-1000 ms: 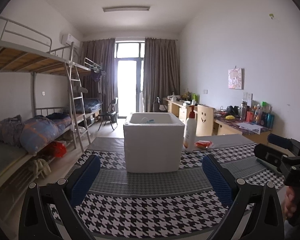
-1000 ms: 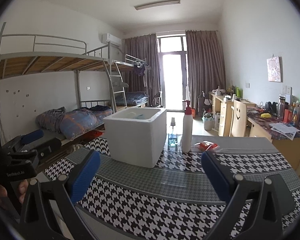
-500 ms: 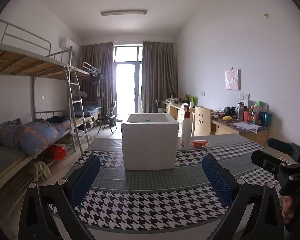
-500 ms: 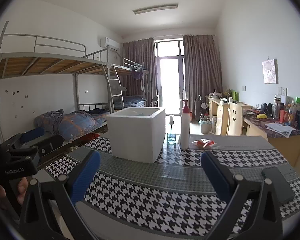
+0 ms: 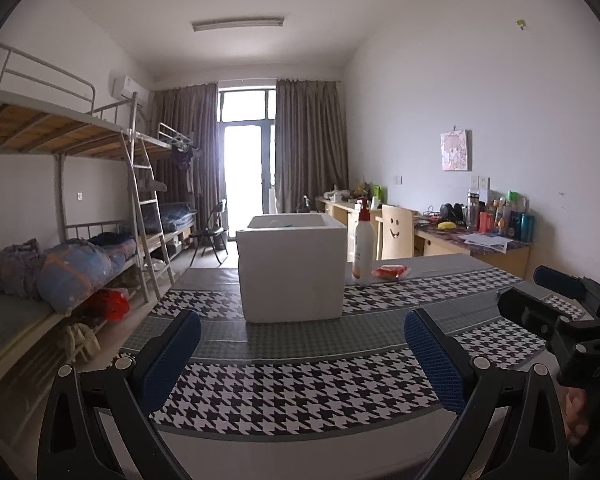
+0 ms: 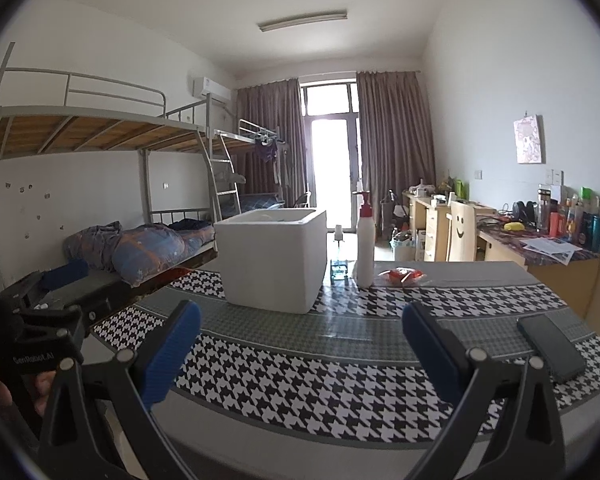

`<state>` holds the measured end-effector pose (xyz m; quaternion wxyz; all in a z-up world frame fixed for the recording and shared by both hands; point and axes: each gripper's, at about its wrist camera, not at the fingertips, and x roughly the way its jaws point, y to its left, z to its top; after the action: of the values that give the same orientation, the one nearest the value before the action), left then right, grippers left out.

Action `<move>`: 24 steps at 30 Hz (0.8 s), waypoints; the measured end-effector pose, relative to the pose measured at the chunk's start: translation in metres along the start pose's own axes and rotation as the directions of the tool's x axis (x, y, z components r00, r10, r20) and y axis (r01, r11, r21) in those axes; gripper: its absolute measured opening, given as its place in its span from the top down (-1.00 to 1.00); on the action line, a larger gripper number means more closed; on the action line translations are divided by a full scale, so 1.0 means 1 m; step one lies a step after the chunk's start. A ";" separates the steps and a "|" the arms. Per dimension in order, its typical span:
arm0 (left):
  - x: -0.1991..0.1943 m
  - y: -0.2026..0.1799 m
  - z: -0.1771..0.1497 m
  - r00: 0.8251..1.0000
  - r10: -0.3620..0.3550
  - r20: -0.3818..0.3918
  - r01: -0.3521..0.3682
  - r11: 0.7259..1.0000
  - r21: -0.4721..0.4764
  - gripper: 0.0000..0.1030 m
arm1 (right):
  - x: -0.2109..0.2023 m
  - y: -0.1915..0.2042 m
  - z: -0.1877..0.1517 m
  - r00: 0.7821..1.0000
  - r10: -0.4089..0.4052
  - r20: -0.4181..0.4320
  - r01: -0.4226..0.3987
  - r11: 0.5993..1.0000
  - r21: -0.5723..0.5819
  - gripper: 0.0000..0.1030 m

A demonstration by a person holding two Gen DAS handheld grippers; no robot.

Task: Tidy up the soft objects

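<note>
A white square foam box (image 5: 293, 270) stands open-topped on the houndstooth-and-grey cloth of the tabletop (image 5: 300, 384), and every place here is taken from it. Nearer the cameras than the box lies a broad bare stretch of cloth running to the tabletop's near edge, where both tongs hang above the cloth, touching nothing. The left tongs (image 5: 302, 360) are spread wide with nothing between the blue pads; the right tongs (image 6: 300, 354) are likewise released and empty. Just right of the box stands a tall white pump bottle with a red collar (image 6: 365, 240), apart from the box wall, and just beyond it to the right lies a small red soft item in clear wrap (image 6: 402, 276), flat on the grey band near the far edge. Behind the box-to-bottle gap a small clear glass bottle (image 6: 340, 256) shows only in the right wrist view. Far right of the box, near the tabletop's right edge, lies a flat black phone-like slab (image 6: 550, 346). Inside the box only a pale scrap and a blue sliver peek over the rim; what they are cannot be made out.
</note>
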<state>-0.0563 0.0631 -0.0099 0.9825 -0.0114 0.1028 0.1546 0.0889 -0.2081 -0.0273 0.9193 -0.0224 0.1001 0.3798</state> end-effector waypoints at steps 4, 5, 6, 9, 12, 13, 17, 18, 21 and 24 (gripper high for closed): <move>-0.005 0.002 0.000 1.000 0.000 0.024 0.000 1.000 -0.009 -0.98 | -0.002 0.005 -0.002 1.000 -0.015 0.007 0.015 1.000 0.001 -0.98; -0.006 0.002 0.000 1.000 0.000 0.028 0.000 1.000 -0.007 -0.98 | -0.003 0.006 -0.002 1.000 -0.016 0.009 0.016 1.000 0.003 -0.98; -0.007 0.002 0.000 1.000 0.002 0.031 -0.002 1.000 -0.004 -0.98 | -0.003 0.006 -0.002 1.000 -0.018 0.009 0.018 1.000 0.004 -0.98; -0.006 0.000 0.000 0.999 0.006 0.039 -0.006 1.000 -0.001 -0.98 | -0.004 0.008 -0.003 1.000 -0.026 0.006 0.026 1.000 -0.008 -0.98; -0.006 0.000 -0.002 0.999 0.008 0.037 -0.008 1.000 0.002 -0.98 | -0.006 0.011 -0.006 0.999 -0.034 0.007 0.034 0.999 -0.015 -0.98; -0.006 -0.001 -0.002 0.999 0.010 0.037 -0.010 1.000 0.004 -0.98 | -0.006 0.011 -0.007 0.999 -0.034 0.008 0.034 0.999 -0.013 -0.98; -0.006 0.002 -0.004 0.999 0.017 0.041 -0.018 1.000 0.009 -0.98 | -0.005 0.011 -0.011 0.999 -0.033 0.009 0.033 0.999 -0.006 -0.98; -0.006 0.002 -0.005 0.999 0.019 0.037 -0.019 1.000 0.009 -0.98 | -0.004 0.010 -0.013 0.999 -0.033 0.004 0.033 0.999 -0.003 -0.98; -0.003 0.001 -0.006 0.999 0.023 0.023 -0.023 1.000 0.016 -0.98 | -0.001 0.010 -0.015 0.999 -0.043 -0.004 0.043 0.999 0.001 -0.98; -0.003 0.001 -0.005 0.999 0.025 0.024 -0.025 1.000 0.012 -0.98 | -0.002 0.008 -0.015 0.999 -0.042 -0.003 0.042 0.999 0.005 -0.98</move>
<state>-0.0605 0.0634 -0.0139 0.9817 -0.0020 0.0925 0.1665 0.0793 -0.2050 -0.0416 0.9271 -0.0226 0.1018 0.3600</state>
